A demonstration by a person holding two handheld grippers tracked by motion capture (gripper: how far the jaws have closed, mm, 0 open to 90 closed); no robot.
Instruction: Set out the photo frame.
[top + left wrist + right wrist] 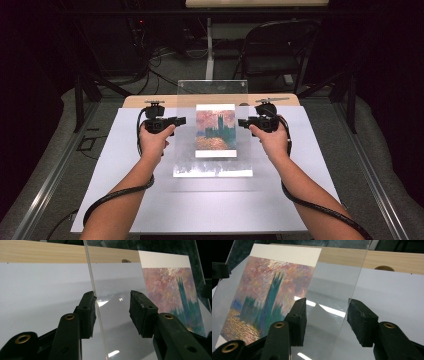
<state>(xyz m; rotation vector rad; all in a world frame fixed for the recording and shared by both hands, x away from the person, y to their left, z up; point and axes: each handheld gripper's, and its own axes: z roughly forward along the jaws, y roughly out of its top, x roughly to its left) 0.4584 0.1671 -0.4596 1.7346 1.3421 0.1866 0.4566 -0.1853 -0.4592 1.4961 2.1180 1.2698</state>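
A clear acrylic sheet (214,92) stands tilted over the white table (200,205), with its lower edge near the table's middle. A print of a painting (216,130), a teal tower under a pink sky, shows at the sheet (117,285); I cannot tell whether it lies on or behind it. My left gripper (179,121) is open astride the sheet's left edge, which touches one pad (87,312). My right gripper (242,122) is open astride the right edge (348,307), which runs close to one pad (362,323). The print (264,300) lies beyond its jaws.
A wooden board (145,101) runs along the table's far edge, with a small round knob (384,268) on it. Behind the table stand a folding chair (275,50) and table legs among cables on a dark floor. Metal rails (50,170) flank the table.
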